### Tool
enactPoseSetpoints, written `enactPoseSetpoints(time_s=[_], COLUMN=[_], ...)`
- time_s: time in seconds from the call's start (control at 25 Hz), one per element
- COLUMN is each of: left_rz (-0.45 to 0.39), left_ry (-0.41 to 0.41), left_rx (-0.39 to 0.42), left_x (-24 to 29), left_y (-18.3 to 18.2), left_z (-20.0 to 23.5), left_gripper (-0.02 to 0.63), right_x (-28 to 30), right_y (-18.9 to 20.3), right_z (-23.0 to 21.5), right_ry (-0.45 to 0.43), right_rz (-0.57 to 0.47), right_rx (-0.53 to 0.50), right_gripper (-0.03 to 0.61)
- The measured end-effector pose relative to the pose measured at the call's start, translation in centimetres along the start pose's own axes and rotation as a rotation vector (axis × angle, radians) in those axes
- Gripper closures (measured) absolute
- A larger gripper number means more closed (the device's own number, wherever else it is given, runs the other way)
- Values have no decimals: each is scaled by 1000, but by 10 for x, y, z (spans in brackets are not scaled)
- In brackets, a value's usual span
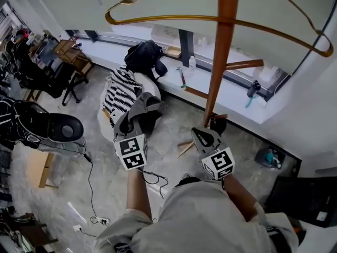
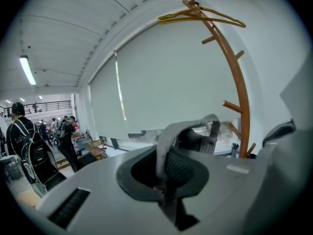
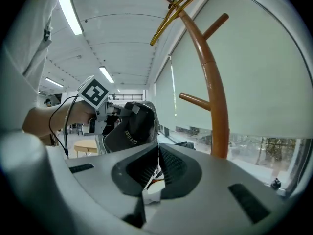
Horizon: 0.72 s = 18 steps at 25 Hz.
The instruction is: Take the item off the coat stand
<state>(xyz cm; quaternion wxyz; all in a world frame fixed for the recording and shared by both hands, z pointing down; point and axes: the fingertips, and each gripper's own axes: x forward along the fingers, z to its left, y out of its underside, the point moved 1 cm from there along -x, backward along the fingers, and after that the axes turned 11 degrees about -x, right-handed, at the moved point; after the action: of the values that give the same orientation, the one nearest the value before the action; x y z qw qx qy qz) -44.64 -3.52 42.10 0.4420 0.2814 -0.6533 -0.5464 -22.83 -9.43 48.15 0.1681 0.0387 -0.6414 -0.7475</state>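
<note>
Since the task is to take the item off the tall brown wooden coat stand (image 1: 220,57), we hold the left hand-held gripper (image 2: 165,173) pinched almost shut on the dark grey and black baseball cap (image 2: 198,136). Its pads nip the cap's pale grey back strap. We judge a thin strap is the surest place to grip, as the crown is soft and the brim broad. The cap now hangs clear of the stand, off to the left of its pole in the head view. It touches no peg, so to our eye the lifting-off itself is done and only the carrying away remains. From the grip, the strap rises straight out between the pads. The crown sits just past the jaw tips, on the side of the left hand-held gripper that faces the stand, and it drapes over the tips when seen from above. The right hand-held gripper (image 3: 157,168) has its jaws together with nothing between them. We keep it just beside the lower pole of the stand, probably idle and out of the cap's way. At the top of the stand a thin gold wire hanger (image 1: 158,18) rests on the pole, well above the cap and apart from both tools. We take it to be no part of this job.
</note>
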Motion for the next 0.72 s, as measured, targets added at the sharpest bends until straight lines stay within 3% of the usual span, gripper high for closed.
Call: enactPoseSetpoints(time_s=[0.4,0.72], left_rz=[74,184], left_ry=[-26,131], left_rx=[-65,-194], left_x=[-35,-40], left_y=[44,93], left_z=[18,-26], left_gripper=[586,586], right_x=[14,-10], right_y=[0,18], right_z=[30,22], right_ry=[-114,-49], right_rz=[14,83], right_rx=[-4,12], right_gripper=[574,574])
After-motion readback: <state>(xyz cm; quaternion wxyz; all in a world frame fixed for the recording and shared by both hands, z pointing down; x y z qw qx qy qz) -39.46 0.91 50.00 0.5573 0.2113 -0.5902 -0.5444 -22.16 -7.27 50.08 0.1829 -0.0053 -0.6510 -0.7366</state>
